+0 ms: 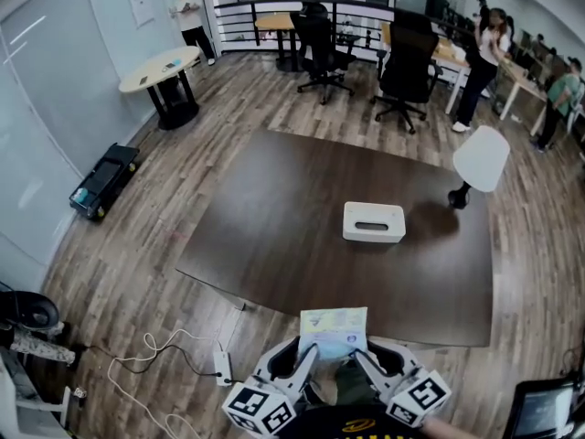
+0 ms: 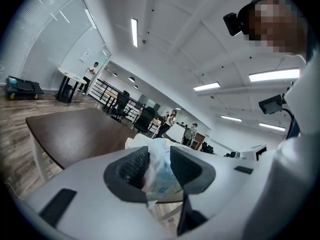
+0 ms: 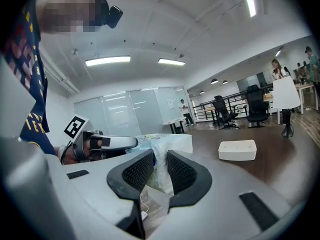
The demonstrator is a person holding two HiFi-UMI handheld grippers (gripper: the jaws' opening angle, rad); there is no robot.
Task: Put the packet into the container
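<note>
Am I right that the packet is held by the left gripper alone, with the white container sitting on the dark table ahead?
Not quite: both grippers hold the packet. The right gripper view shows the right gripper shut on it, just as the left gripper is. The white container does sit on the dark table ahead.

Your left gripper [image 2: 152,166] and right gripper [image 3: 159,171] are smooth white shells with dark grey, ribbed fingers [image 2: 134,167]. Each carries a cube [image 1: 259,407] of black-and-white square markers. You wear a dark navy top [image 3: 32,84] with yellow print and a black head-mounted camera [image 3: 112,15].
</note>
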